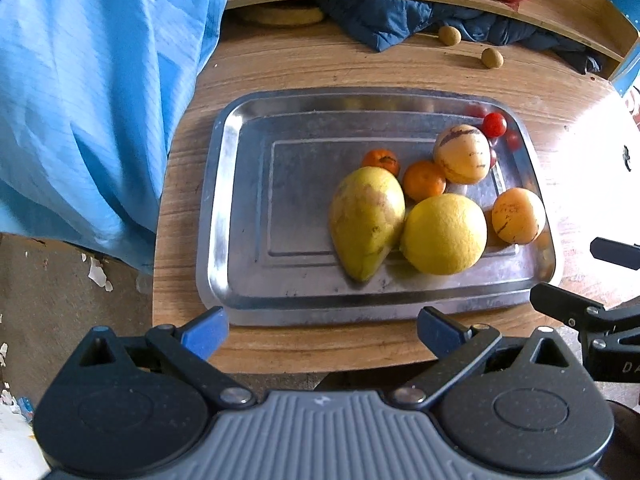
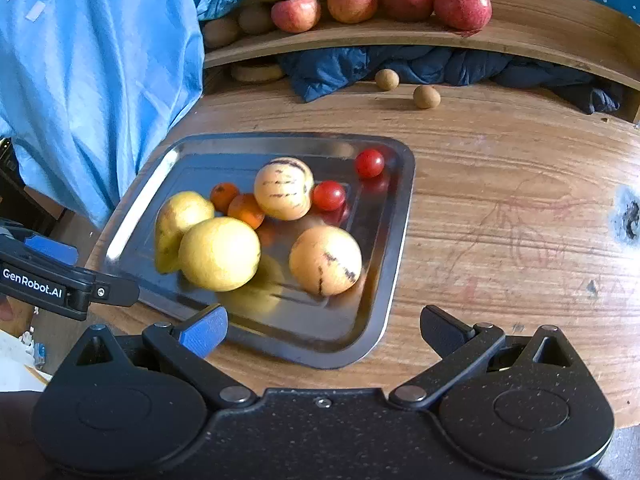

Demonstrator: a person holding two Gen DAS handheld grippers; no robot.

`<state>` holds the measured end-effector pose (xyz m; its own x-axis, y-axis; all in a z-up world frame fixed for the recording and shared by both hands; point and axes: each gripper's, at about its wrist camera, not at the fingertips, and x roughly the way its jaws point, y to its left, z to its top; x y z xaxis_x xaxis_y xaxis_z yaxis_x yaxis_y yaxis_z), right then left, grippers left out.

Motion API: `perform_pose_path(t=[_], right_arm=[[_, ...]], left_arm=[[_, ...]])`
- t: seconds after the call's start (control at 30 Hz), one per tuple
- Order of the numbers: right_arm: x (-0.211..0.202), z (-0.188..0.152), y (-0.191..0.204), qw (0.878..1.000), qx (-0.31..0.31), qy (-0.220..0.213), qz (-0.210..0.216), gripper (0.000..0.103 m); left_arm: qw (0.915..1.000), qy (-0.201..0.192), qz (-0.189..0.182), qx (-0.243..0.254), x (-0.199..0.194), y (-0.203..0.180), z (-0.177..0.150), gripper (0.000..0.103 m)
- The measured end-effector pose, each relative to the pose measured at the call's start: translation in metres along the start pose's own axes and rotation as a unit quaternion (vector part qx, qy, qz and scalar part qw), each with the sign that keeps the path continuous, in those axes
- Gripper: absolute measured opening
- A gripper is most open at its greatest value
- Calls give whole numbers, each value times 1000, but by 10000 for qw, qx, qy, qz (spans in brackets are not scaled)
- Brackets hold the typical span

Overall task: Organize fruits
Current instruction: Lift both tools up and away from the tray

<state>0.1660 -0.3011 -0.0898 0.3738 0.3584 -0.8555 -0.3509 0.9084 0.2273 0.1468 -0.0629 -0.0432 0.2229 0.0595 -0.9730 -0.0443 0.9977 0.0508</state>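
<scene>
Left wrist view: the left hand-held gripper (image 1: 322, 330) hung released, empty, before a metal tray (image 1: 224, 216) of fruit on the table (image 1: 280, 64).

Right wrist view: the right hand-held gripper (image 2: 323, 327) gaped empty over the tray's near corner; apples (image 2: 352, 2) sat on the shelf (image 2: 520, 36) behind.

Left tool (image 1: 320, 330) spread wide and empty; right tool (image 2: 322, 330) likewise, side by side

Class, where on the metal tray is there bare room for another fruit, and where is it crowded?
Free: the tray's half beside the blue cloth, left of the mango. Crowded: the opposite half, around the lemon.
</scene>
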Motion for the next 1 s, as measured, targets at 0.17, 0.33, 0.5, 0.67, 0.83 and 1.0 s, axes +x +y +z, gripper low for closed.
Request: perform_pose_path(t=[0.17,0.33,0.5,0.67,0.83,1.0], right_arm=[[2,8,-11,9999,63,-47,-76,102],[7,15,-23,9997,201,-65,-106,102],[11,24,-36,9991,375,-121,-152,102],[16,35,-48,9973,544,-227,-440,102],[22,47,-57,9952,643,-390,-622,102],[26,58,-66,9918,761,-613,-824,102]], left_arm=[[9999,-70,26,93,0,-7,13,102],[9997,-61,38,233,3,-17,26,102],[9993,-53,58,374,7,-24,42,102],[9983,-16,65,578,14,-32,59,102],[9974,-11,66,712,20,-41,77,102],[9971,24,45,760,28,-46,95,102]])
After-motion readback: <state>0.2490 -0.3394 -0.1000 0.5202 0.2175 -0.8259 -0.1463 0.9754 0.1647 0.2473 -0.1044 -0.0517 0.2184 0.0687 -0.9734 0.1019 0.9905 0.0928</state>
